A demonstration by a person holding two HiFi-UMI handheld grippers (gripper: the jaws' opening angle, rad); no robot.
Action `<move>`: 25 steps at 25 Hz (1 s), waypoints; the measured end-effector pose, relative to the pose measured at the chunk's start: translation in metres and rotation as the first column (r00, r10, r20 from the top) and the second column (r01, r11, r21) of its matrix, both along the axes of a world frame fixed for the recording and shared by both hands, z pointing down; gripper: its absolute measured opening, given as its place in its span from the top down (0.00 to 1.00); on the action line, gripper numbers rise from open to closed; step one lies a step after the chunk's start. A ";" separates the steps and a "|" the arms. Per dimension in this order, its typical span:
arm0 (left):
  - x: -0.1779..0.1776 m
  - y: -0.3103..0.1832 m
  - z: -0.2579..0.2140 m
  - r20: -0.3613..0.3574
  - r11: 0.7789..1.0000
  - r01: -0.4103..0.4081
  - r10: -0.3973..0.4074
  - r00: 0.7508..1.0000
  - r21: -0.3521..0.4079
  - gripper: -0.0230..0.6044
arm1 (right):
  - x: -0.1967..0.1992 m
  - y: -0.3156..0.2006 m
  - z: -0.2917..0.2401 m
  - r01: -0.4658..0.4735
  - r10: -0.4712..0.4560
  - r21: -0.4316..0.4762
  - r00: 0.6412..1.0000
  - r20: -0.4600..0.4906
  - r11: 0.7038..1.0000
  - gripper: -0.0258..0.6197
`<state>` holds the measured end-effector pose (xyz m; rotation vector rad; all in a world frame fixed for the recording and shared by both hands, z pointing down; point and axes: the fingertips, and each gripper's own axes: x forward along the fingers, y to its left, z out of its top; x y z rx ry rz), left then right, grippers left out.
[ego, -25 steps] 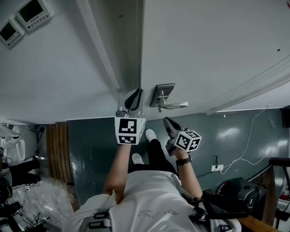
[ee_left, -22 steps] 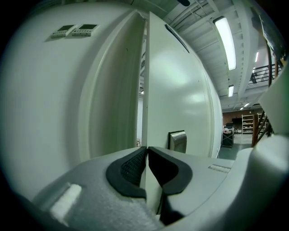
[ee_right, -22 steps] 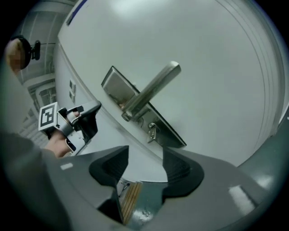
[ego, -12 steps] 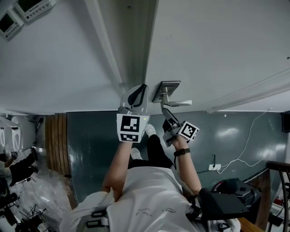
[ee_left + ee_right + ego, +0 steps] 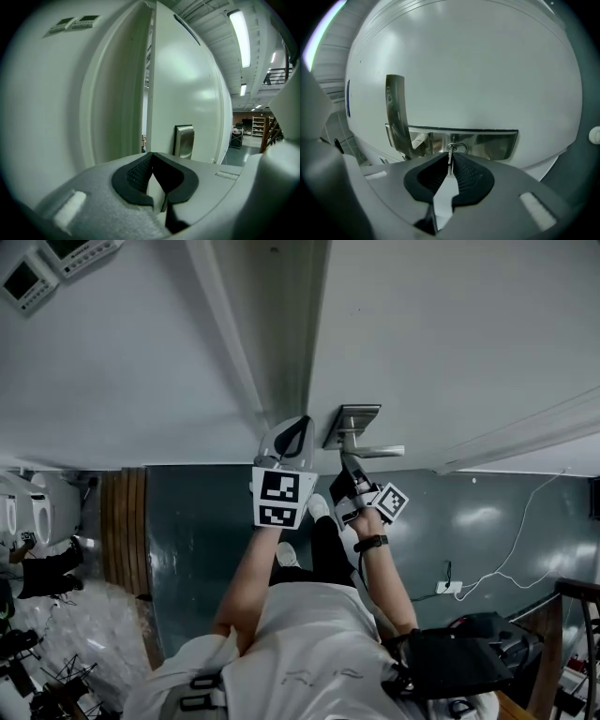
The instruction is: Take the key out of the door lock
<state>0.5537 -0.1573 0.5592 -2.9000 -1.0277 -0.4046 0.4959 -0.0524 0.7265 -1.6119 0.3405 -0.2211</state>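
The white door (image 5: pixel 450 334) carries a steel lock plate (image 5: pixel 354 423) with a lever handle (image 5: pixel 380 451). In the right gripper view the thin key (image 5: pixel 450 160) sticks out below the handle (image 5: pixel 487 140), with a metal ring (image 5: pixel 458 147) on it. My right gripper (image 5: pixel 450 165) has just been closing, and its pads now pinch the key's flat head. From above, that gripper (image 5: pixel 349 470) reaches up under the handle and hides the key. My left gripper (image 5: pixel 286 437) hovers by the door's edge, shut on nothing. Its own view has the lock plate (image 5: pixel 184 140) ahead.
The door stands slightly ajar from its frame (image 5: pixel 112 93). Two wall boxes (image 5: pixel 56 259) sit high on the left wall. On the floor are a wooden strip (image 5: pixel 122 521), a white cable with a socket (image 5: pixel 448 587) and dark equipment (image 5: pixel 459 657) at lower right.
My right gripper has rolled and moved up to the lock plate, just under the handle. The left gripper has stayed by the door edge.
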 end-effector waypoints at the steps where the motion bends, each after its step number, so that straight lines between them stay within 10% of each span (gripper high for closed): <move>1: 0.000 0.000 0.004 0.009 1.000 0.003 -0.003 1.000 0.004 0.96 | 0.000 0.000 0.000 -0.012 0.012 0.012 1.000 0.001 1.000 0.91; 15: -0.005 0.000 0.008 -0.004 0.999 0.040 -0.040 0.999 0.006 0.96 | -0.015 0.001 0.003 -0.095 0.094 0.017 0.994 0.051 0.995 0.92; 21: -0.005 0.002 0.012 -0.020 0.999 0.023 -0.022 1.000 0.036 0.96 | -0.082 -0.005 0.025 -0.095 0.094 0.005 0.991 0.096 0.995 0.92; 25: -0.020 -0.001 0.005 -0.022 1.000 -0.007 0.007 1.000 -0.009 0.96 | -0.124 0.002 0.012 -0.052 0.080 -0.219 0.990 0.120 0.974 0.92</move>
